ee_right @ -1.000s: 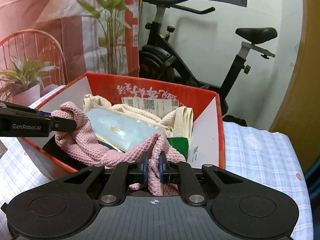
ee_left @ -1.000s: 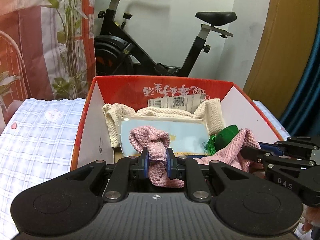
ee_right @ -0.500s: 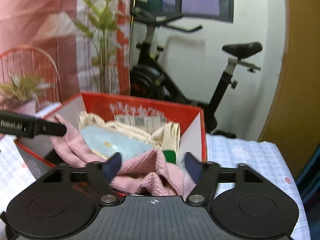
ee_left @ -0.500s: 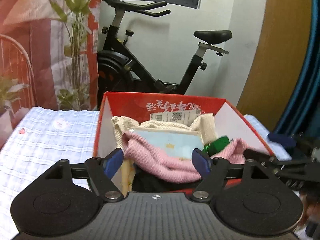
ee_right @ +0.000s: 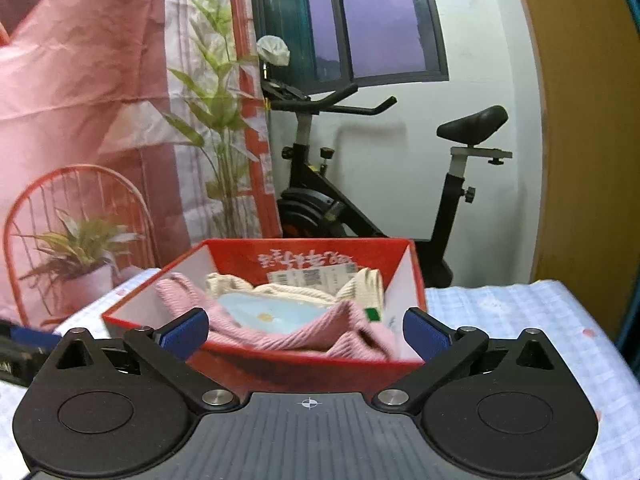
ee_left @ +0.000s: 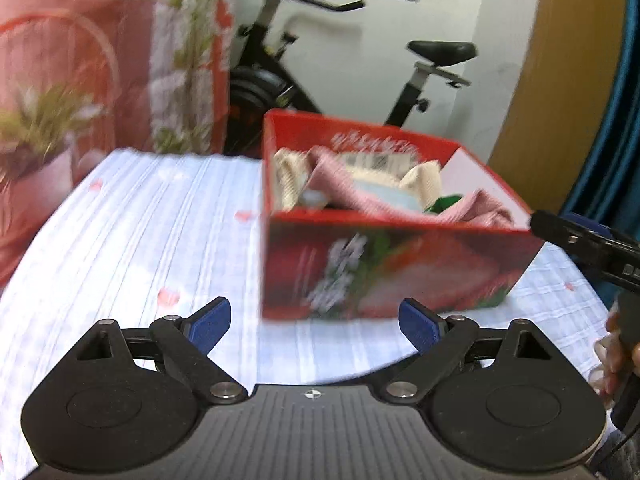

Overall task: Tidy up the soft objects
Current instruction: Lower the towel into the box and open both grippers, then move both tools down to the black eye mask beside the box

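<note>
A red cardboard box (ee_left: 400, 276) (ee_right: 280, 364) stands on the bed. A pink knitted cloth (ee_left: 332, 184) (ee_right: 320, 332) lies draped across its contents, over a cream knitted cloth (ee_right: 320, 292) and a light blue packet (ee_right: 272, 316). My left gripper (ee_left: 316, 326) is open and empty, back from the box's front wall. My right gripper (ee_right: 306, 330) is open and empty, just before the box's near rim. The right gripper's finger also shows at the right edge of the left wrist view (ee_left: 588, 244).
The bed has a pale blue checked sheet (ee_left: 140, 240) (ee_right: 520, 320). A black exercise bike (ee_right: 360, 200) stands behind the box against the white wall. A pink printed backdrop (ee_right: 100, 100) hangs at the left. A wooden panel (ee_right: 580, 120) is at the right.
Both grippers opened and let go of the pink cloth, which now lies in the box. Both have pulled back from the box; the left moved back and left.
</note>
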The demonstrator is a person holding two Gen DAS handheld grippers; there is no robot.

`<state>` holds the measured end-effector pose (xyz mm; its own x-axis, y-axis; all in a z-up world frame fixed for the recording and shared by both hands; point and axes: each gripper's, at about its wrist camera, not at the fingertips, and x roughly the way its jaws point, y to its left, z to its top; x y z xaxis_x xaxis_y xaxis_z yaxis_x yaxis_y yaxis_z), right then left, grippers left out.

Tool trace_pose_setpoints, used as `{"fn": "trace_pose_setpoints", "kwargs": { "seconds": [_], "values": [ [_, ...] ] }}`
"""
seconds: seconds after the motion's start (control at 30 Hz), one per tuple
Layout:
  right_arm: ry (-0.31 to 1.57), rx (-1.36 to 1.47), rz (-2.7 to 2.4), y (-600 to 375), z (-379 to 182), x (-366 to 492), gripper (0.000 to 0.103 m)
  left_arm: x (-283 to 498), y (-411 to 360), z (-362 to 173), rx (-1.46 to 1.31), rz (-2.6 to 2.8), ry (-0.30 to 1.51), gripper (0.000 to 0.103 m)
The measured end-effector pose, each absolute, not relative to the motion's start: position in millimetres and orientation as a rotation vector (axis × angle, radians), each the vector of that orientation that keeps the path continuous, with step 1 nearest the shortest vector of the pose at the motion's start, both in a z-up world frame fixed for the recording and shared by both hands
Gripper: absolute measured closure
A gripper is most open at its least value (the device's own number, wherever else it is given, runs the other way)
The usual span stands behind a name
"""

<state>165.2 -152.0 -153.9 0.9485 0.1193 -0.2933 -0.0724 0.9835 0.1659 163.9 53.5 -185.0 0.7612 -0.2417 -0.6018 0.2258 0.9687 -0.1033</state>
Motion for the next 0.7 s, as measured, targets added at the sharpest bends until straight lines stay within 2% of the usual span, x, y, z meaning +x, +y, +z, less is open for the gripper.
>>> {"fn": "trace_pose_setpoints", "kwargs": {
  "seconds": [0.2, 0.47, 0.7],
  "values": [
    [0.3, 0.151, 0.139, -134, -176, 139, 0.0, 153, 71, -215, -0.122, -0.18, 0.713, 0.013],
    [0.473, 0.157, 0.127, -115, -229, 137, 0.0, 141, 63, -244, -0.119, -0.163, 0.758, 0.015],
    [0.539, 0.086, 0.137, -99, -253, 137, 0.0, 135, 62, -256, -0.121, -0.142, 0.762, 0.017]
  ]
}}
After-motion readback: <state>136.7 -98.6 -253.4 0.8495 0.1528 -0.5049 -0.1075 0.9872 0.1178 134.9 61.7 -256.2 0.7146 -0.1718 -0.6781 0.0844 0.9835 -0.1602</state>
